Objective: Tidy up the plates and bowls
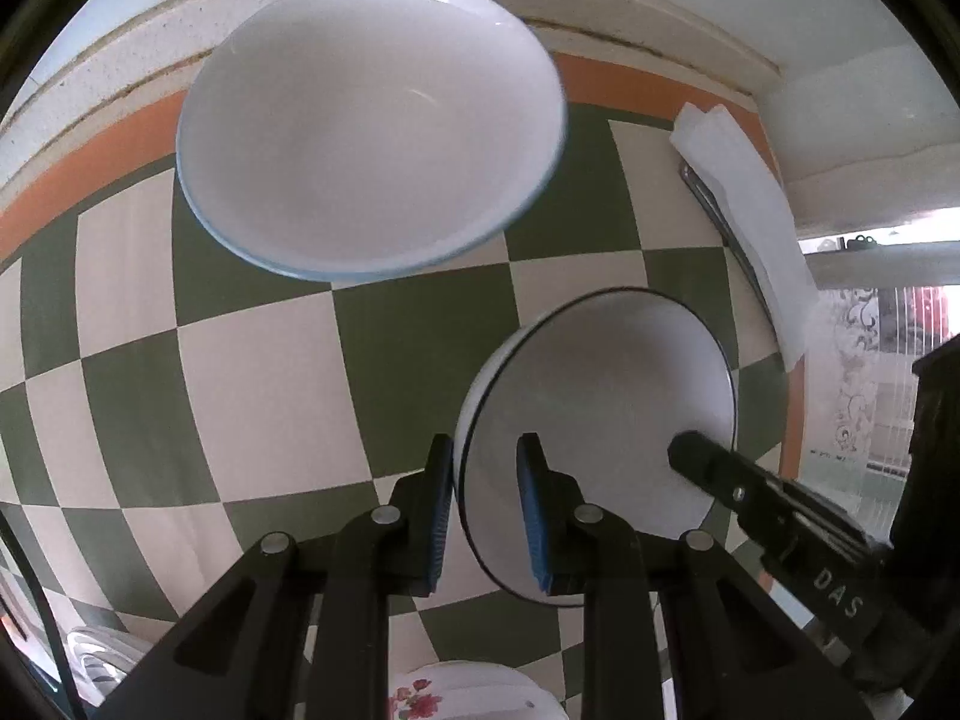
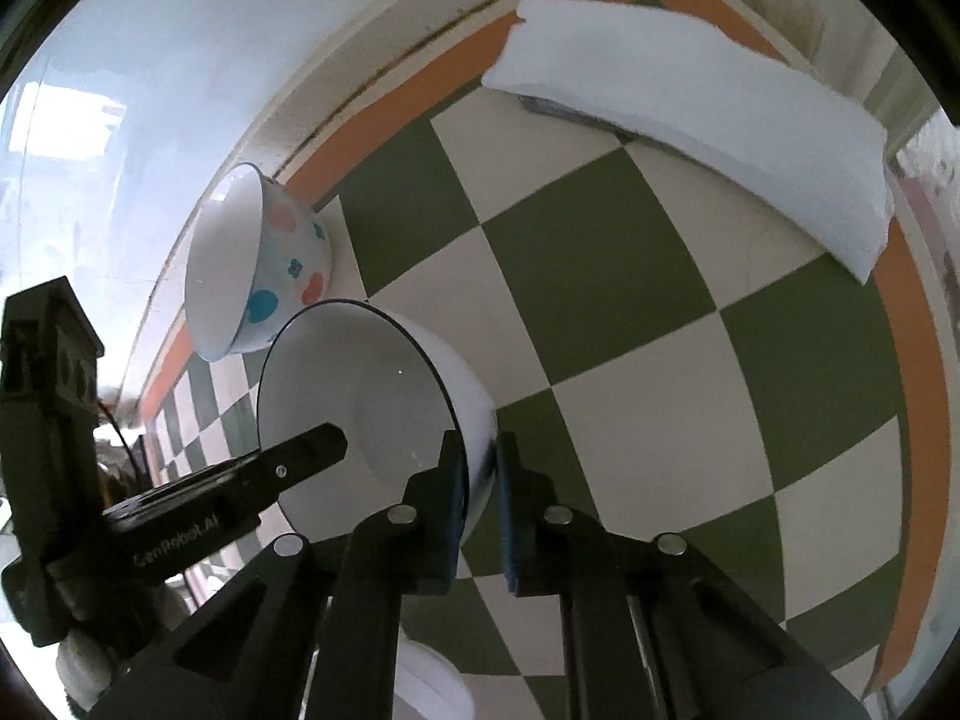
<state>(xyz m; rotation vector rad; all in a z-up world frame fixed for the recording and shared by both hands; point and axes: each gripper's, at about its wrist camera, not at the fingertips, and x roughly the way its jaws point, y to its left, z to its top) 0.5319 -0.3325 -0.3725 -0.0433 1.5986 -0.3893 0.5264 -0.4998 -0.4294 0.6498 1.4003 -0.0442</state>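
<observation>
A white bowl with a thin black rim (image 1: 606,396) is held above the checkered tablecloth by both grippers. My left gripper (image 1: 486,510) is shut on its rim, one blue pad inside and one outside. My right gripper (image 2: 483,498) is shut on the opposite rim of the same bowl (image 2: 360,396). Each gripper's finger shows in the other's view, reaching into the bowl. A large white bowl with a pale blue rim (image 1: 372,126) sits behind. A bowl with coloured spots (image 2: 264,264) stands near the wall.
The green-and-cream checkered cloth (image 1: 258,384) has an orange border by the wall. A folded white cloth (image 2: 696,114) lies over a dark object at the back right. A floral plate (image 1: 462,696) shows at the bottom edge.
</observation>
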